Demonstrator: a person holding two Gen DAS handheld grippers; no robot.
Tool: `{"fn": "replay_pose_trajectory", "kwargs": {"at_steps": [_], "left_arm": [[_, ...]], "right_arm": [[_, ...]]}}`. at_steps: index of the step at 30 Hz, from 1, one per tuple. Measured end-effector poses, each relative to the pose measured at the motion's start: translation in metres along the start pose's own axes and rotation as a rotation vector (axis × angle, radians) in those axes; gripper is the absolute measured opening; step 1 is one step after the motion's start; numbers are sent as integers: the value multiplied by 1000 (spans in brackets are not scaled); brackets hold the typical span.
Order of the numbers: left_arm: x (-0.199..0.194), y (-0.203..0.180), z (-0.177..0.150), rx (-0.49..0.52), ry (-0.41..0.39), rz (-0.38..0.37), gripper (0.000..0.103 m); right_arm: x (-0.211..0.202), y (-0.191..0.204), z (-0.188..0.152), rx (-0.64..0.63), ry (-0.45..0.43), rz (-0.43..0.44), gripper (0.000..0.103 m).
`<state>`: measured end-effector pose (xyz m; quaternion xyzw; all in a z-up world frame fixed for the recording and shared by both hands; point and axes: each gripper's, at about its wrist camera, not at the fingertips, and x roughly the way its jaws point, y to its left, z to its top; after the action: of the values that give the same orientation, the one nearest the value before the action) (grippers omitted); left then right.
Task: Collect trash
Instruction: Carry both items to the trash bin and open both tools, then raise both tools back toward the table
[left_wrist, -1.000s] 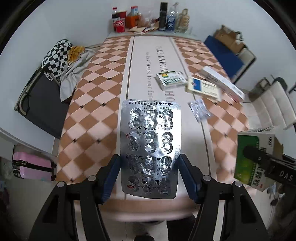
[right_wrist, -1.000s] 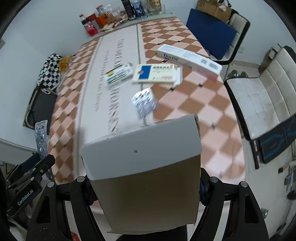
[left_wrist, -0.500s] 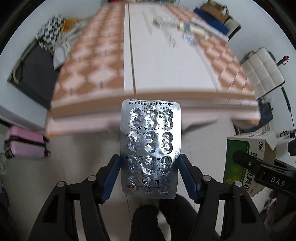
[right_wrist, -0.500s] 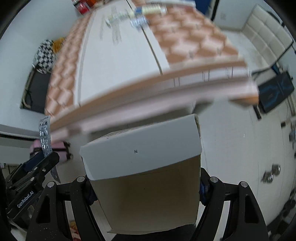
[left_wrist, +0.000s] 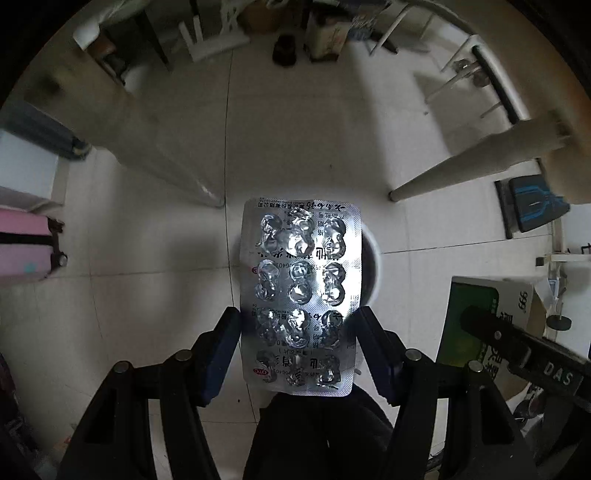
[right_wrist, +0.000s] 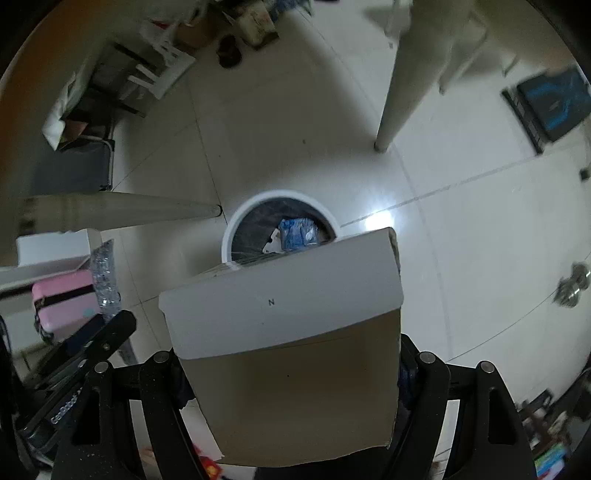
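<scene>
**Holding trash above the bin**

Gripping an emptied blister pack (left_wrist: 300, 295) by its long edges, the left gripper (left_wrist: 298, 339) hangs over the white-rimmed trash bin (right_wrist: 236, 225) on the tiled floor (right_wrist: 461, 240). The right gripper (right_wrist: 288, 373) is clenched on a cardboard medicine box (right_wrist: 284, 354), whose far edge overlaps the bin's near rim. A table leg (right_wrist: 402, 74) stands beyond.
</scene>
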<state>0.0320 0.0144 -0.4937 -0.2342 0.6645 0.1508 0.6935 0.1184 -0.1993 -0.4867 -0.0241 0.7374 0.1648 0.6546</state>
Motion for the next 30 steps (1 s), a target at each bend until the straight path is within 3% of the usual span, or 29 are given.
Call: {"fn": "replay_pose_trajectory", "kwargs": {"at_steps": [6,12,13,16,17,20,24,30], "left_arm": [[69,4,13,-41,44,-34,61],[98,10,15,-98,98,-108,62],[101,12,15,-122,115,-138,65],[99,19,13,-159,130,-176,89],[97,20,12,-165,131,-179,91],[88,29,6,-180,125,-158,91],[73,35,-1,-172,99,-99,91],[47,35,-16,-127,55,13,91]], "right_arm": [[75,-19,16,52,45,41,80],[130,-32,32,75,70,62,82],[135,-32,34,77,75,70,82],[145,-33,40,83,93,90,84],[145,-32,40,84,96,95,86],[147,-31,41,74,102,104,99],[145,-30,40,60,108,115,99],[120,-12,27,-45,88,5,99]]}}
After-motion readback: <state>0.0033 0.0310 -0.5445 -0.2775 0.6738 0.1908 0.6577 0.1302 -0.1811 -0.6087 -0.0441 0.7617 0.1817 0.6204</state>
